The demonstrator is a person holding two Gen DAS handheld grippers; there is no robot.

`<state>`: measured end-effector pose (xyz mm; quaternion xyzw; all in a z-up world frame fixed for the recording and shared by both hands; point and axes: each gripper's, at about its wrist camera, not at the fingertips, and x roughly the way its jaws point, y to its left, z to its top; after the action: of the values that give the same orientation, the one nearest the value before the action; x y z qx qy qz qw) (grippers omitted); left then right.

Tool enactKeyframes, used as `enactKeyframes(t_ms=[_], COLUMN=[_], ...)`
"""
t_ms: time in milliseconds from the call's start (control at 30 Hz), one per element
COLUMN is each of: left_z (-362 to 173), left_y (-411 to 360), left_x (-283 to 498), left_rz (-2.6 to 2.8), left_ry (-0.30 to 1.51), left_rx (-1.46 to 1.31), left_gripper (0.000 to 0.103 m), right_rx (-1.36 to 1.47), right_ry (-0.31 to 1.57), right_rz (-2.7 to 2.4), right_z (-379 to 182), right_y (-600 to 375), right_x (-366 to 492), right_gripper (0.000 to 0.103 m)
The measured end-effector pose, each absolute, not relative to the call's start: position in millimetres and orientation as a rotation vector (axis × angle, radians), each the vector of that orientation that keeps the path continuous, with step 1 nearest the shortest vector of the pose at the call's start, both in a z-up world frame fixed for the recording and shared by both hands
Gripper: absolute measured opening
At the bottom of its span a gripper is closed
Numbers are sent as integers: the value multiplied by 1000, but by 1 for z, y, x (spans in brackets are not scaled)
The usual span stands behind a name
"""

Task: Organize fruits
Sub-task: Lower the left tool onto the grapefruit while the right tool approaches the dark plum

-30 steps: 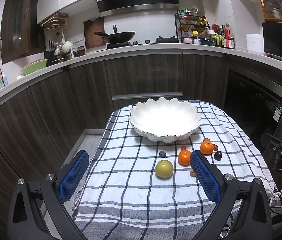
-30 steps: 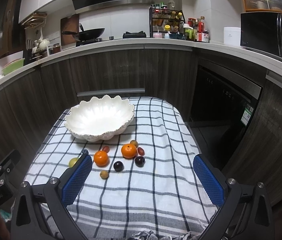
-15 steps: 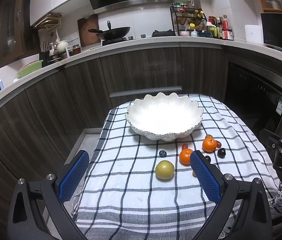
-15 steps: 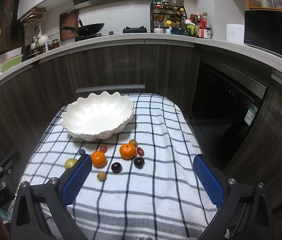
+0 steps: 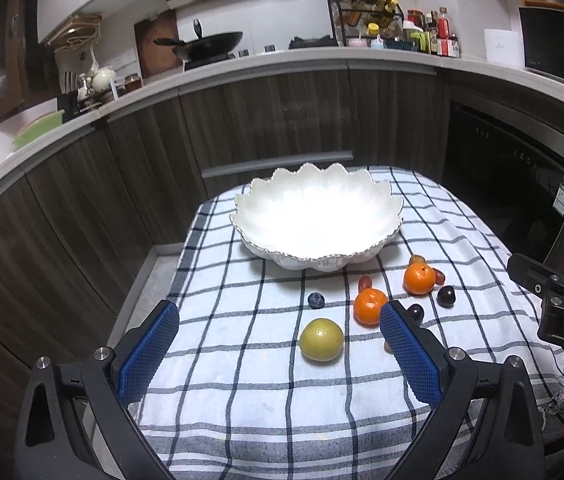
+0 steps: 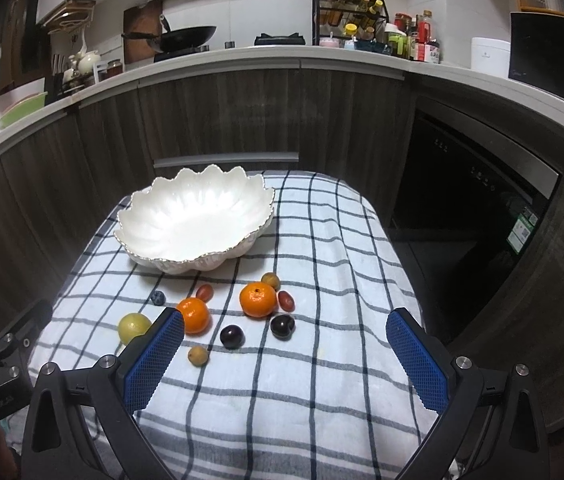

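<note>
Left gripper [image 5: 279,334]: jaws spread wide, blue textured pads empty, held above the near part of the cloth. Between the pads, toward the right one, lies a round yellow-green fruit [image 5: 321,339], resting on the cloth and untouched. Just beyond it sits a small dark blueberry [image 5: 316,300].

Right gripper [image 6: 285,344]: jaws likewise wide apart and holding nothing, poised over the near right part of the cloth. Its left pad [image 6: 153,364] stands in front of the near orange mandarin [image 6: 193,315], partly covering it in this view.

Fruit cluster, all on the blue-and-white checked cloth [image 6: 302,392] and outside the bowl: a second orange mandarin [image 6: 257,299] further right; two dark purple plums [image 6: 232,336] [image 6: 282,326] in front of it; a small tan round fruit [image 6: 198,355] nearest the gripper; two small reddish oblong fruits [image 6: 204,291] [image 6: 286,300], one beside each mandarin; another small tan fruit [image 6: 270,280] just behind the right mandarin.

White scalloped ceramic bowl [image 5: 386,216]: upright at the far side of the cloth, beyond all the fruit, with nothing in it.

Surroundings: dark wood cabinets [image 6: 221,112] behind the table, a pale countertop [image 6: 241,54] carrying a black wok [image 6: 185,38] and a rack of bottles [image 6: 346,20].
</note>
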<state>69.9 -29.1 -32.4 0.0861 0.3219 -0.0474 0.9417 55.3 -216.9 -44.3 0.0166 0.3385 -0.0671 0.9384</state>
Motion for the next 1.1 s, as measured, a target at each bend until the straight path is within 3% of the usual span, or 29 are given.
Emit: enactKeyframes(t_ms=[900,1100], left_z=[-102,-119], left_y=[-48,-52], left_x=[127,136], left_rz=[-158,-195], left_ry=[792,815], left_rx=[237,248], left_gripper=[88,82], right_rx=[1,-10], right_ry=[787,820], right_rz=[-35,-5], right_z=[-97,-111], right_y=[-213,-209], right_x=[119,129], right_gripper=[101,89])
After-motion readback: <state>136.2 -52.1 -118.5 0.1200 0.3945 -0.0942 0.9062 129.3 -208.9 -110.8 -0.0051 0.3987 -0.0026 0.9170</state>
